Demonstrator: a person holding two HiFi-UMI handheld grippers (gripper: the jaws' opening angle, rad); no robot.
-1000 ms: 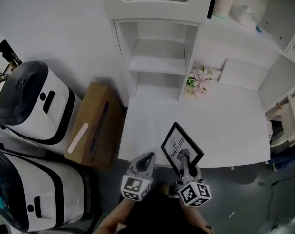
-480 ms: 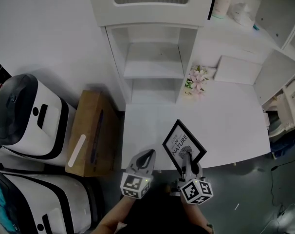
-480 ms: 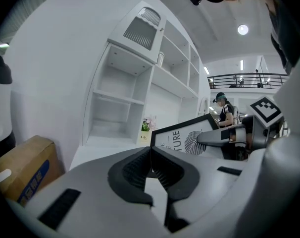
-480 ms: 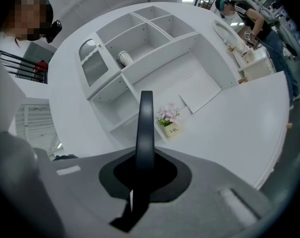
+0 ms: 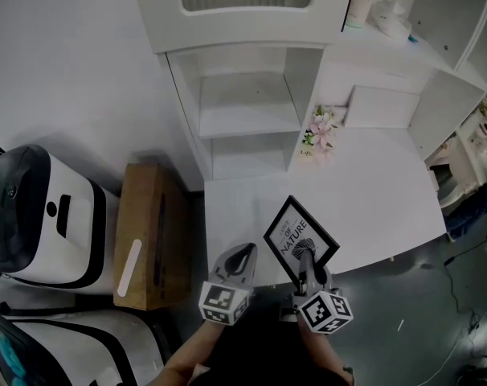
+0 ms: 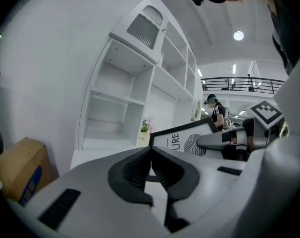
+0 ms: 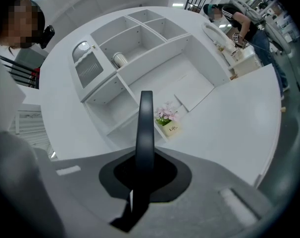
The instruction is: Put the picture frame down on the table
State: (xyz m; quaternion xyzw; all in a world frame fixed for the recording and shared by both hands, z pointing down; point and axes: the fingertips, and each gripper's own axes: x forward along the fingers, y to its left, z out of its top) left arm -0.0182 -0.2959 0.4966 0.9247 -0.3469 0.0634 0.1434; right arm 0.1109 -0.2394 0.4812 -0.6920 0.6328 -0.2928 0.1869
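Left hand-held gripper (image 5: 240, 257): jaws pressed together on nothing, parked just left of the frame, at the near bench edge.
Right hand-held gripper (image 5: 307, 257): clamped on the lower edge of the picture frame (image 5: 300, 238), whose thin edge ran straight up between the jaws.
Picture frame: held tilted with one corner uppermost, printed side up, over the near edge of the bench (image 5: 380, 203); seemingly not yet resting on it.
Step in hand: lowering the frame to the bench, judged barely begun.
How to do it well: best carried further in over bare bench, lower edge touched down first, then tipped gently flat; grip eased only once fully supported.
Clearance: flower pot (image 5: 318, 131) stood well apart, beside the shelf unit (image 5: 243, 107) at the back.
Off to the left: cardboard box (image 5: 151, 232) sat beside the bench.
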